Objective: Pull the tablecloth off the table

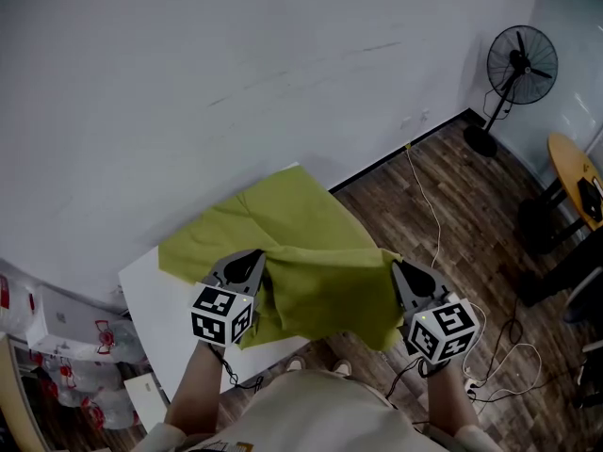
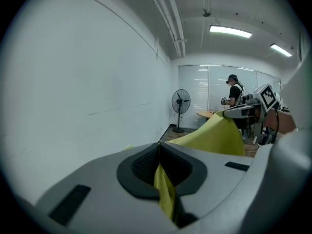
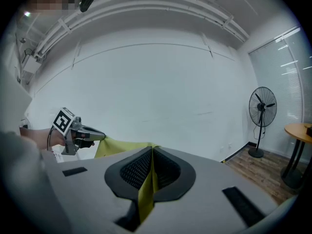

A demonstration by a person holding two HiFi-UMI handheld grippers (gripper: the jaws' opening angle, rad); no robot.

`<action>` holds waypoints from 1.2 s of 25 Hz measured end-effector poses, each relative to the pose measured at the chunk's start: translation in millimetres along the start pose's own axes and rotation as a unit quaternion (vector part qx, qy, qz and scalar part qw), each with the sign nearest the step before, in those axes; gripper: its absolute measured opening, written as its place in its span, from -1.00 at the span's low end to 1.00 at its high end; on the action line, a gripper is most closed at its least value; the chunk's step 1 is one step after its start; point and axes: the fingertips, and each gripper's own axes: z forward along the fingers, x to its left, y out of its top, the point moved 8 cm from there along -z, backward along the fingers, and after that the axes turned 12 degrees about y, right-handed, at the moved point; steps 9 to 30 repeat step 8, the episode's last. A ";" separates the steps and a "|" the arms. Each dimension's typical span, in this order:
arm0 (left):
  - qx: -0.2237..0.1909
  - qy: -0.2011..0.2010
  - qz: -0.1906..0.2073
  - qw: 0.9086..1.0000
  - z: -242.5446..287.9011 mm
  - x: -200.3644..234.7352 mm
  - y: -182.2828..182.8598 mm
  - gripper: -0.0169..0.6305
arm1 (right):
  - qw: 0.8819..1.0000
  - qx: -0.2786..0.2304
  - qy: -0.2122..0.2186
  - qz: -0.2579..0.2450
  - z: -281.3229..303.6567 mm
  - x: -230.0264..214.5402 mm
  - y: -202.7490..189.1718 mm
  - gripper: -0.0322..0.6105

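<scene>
A yellow-green tablecloth point(image 1: 301, 252) lies rumpled across the white table point(image 1: 160, 299), its near edge lifted between my two grippers. My left gripper point(image 1: 256, 257) is shut on the cloth's near left corner, and a fold of the tablecloth point(image 2: 165, 189) is pinched between its dark pads. At the near right corner my right gripper point(image 1: 398, 269) is shut on the cloth too, with a strip of the tablecloth point(image 3: 145, 189) hanging from its closed jaws. In the left gripper view the cloth point(image 2: 214, 135) stretches up to the other gripper.
A standing fan point(image 1: 513, 73) is by the wall at the right, with a round wooden table point(image 1: 577, 177) beyond it. A white cable point(image 1: 429, 196) trails over the wood floor. Bags and boxes point(image 1: 57, 347) are stacked at the left. A person point(image 2: 235, 94) stands far off.
</scene>
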 end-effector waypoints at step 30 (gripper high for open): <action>0.004 -0.002 0.002 1.000 -4.1 1.7 -0.9 -0.88 | 1.000 0.006 0.004 -0.005 0.4 2.9 1.8 -0.79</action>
